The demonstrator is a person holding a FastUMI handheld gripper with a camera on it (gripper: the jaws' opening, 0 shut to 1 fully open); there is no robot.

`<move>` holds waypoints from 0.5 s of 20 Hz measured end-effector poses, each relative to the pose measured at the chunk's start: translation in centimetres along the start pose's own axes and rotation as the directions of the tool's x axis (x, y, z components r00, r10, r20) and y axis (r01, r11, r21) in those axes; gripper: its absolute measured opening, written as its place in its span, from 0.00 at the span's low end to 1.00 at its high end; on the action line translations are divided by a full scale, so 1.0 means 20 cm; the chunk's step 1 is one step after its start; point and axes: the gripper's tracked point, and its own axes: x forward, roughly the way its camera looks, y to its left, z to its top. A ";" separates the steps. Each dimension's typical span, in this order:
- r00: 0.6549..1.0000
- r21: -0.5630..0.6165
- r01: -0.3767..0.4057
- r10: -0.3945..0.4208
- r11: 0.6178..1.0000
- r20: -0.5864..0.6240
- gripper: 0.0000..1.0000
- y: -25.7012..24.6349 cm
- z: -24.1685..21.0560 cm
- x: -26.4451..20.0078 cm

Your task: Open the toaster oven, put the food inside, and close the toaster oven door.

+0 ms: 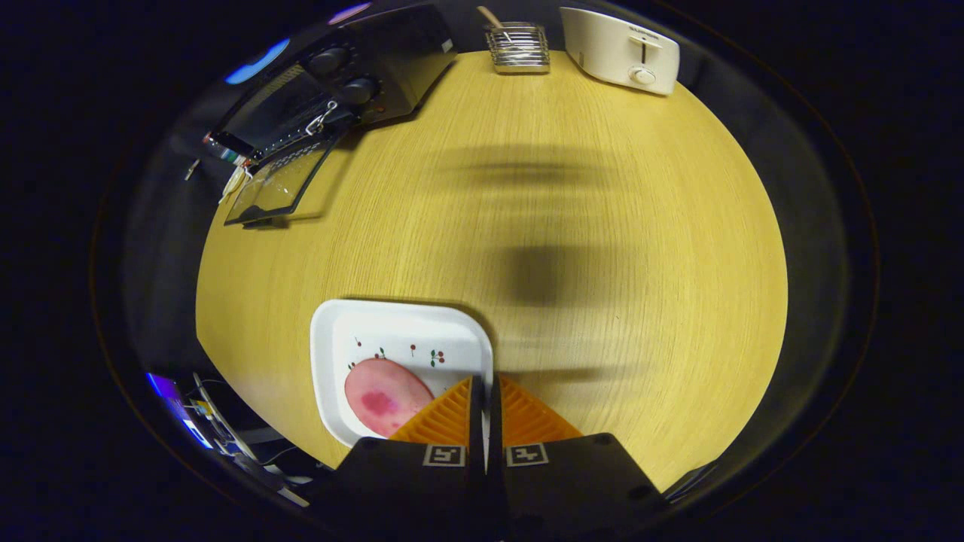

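your gripper rides with fingers nearly closed on nothing above the plate, so spread them, drop onto the pink food at seven o'clock, then head for the toaster oven, door down, at eleven o'clock.

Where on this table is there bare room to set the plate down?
Bare wood spans the middle, between the white square plate and the cream toaster. It is crowded by the black toaster oven with its open glass door. The gripper is shut.
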 end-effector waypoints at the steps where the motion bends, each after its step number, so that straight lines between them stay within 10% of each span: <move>1: 1.000 0.035 -0.022 0.022 0.999 0.001 0.05 0.00 0.00 0.00; 10: 0.949 0.461 -0.316 0.277 0.829 0.151 0.05 0.19 -0.01 -0.15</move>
